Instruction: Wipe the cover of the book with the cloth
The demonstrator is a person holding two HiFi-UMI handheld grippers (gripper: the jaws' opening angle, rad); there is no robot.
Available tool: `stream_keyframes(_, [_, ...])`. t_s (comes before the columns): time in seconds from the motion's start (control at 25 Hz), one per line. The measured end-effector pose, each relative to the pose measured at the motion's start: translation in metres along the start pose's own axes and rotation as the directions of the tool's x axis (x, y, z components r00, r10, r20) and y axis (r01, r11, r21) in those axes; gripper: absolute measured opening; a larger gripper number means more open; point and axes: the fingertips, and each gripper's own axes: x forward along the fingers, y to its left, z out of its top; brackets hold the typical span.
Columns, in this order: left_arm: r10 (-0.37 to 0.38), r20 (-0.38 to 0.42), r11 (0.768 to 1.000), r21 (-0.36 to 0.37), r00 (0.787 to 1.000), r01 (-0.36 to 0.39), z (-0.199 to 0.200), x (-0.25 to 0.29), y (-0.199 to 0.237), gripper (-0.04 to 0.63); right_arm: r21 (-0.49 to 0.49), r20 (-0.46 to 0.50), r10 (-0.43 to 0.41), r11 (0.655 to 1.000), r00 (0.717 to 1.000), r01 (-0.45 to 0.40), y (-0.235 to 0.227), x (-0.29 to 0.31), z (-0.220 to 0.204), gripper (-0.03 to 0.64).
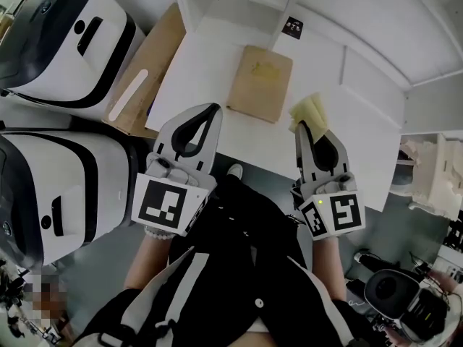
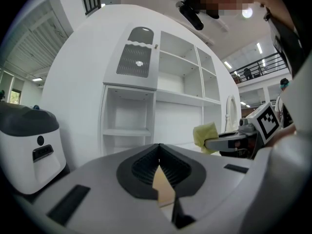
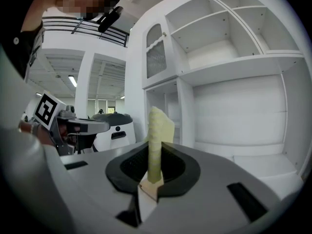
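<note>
Head view steeply down; gripper views level toward shared white shelves [image 2: 180, 82] [image 3: 234, 48].

The left gripper [image 1: 214, 110] points forward with its tip just beside the near left corner of the book [image 1: 260, 82], jaws pressed together with nothing between them. The right gripper [image 1: 301, 127] lies alongside it, off the book's near right corner, jaws clamped on a yellow cloth [image 1: 309, 112] that sticks out past their tips.

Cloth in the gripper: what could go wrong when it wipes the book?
The cloth is pinched only at one end by the right gripper, so rubbing might tug it loose. The book lies free on the table; the shut left gripper isn't holding it, so it may slide.
</note>
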Motion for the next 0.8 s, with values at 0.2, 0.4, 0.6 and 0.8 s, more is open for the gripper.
stream_keyframes(0.2, [0.003, -0.017, 1.000, 0.017, 1.000, -0.003, -0.001, 0.023, 0.001, 0.000, 0.006, -0.008, 0.006, 1.000, 1.000, -0.006, -0.020, 0.012, -0.001, 0.038])
stream_keyframes(0.4, [-0.003, -0.040, 1.000, 0.005, 0.999, 0.003, -0.004, 0.037, -0.006, 0.000, 0.019, -0.010, 0.005, 1.000, 1.000, -0.005, -0.036, 0.014, 0.000, 0.038])
stream_keyframes(0.6, [-0.035, -0.086, 0.999, -0.014, 0.996, 0.034, -0.015, 0.048, -0.008, 0.000, 0.034, -0.009, 0.004, 0.999, 1.000, -0.004, -0.038, 0.014, -0.003, 0.038])
stream_keyframes(0.8, [-0.055, -0.105, 0.998, -0.026, 0.993, 0.053, -0.022, 0.059, -0.003, 0.000, 0.059, -0.025, -0.008, 0.998, 1.000, 0.009, -0.042, 0.016, -0.012, 0.038])
